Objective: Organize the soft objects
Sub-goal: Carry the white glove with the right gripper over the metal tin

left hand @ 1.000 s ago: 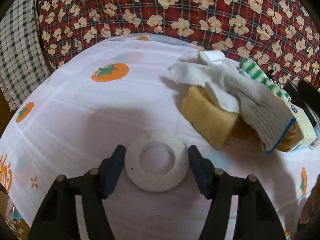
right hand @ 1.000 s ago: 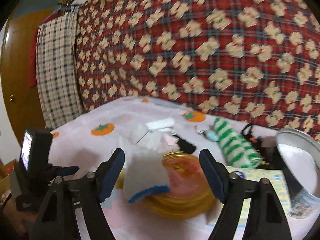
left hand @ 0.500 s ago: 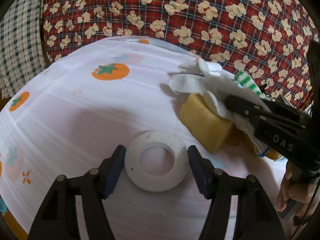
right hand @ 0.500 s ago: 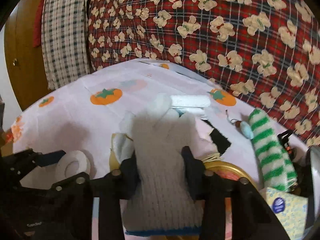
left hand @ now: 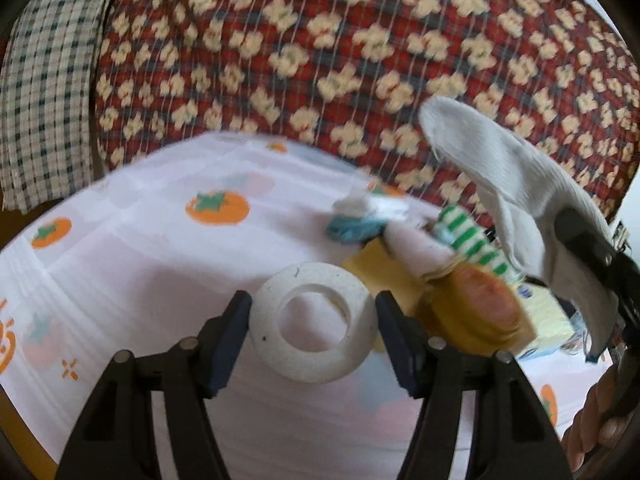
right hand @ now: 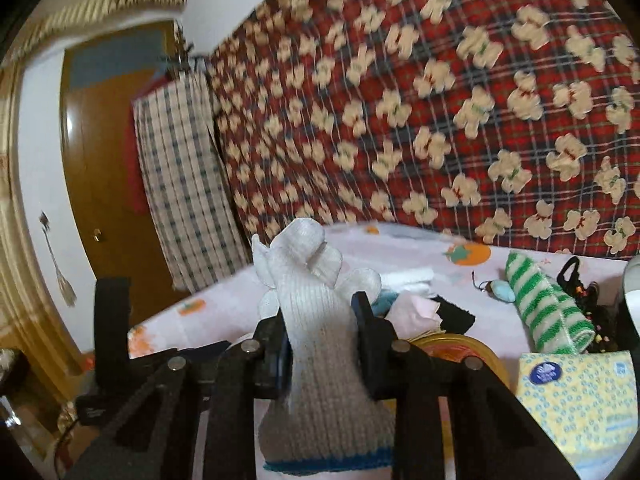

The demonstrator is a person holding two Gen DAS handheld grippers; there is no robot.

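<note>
Right gripper (right hand: pixel 322 344): jaws have just been closing; now pinching the grey knitted work glove with blue cuff (right hand: pixel 320 360), lifted above the table.
Left gripper (left hand: pixel 312 324): pinching the white foam ring (left hand: pixel 314 326), raised off the tomato-print tablecloth (left hand: pixel 140 280).
Risk: the limp glove may slip or snag the far-right pile.
Change: the glove lay on the yellow sponge (left hand: pixel 372 268); the ring lay flat.
</note>
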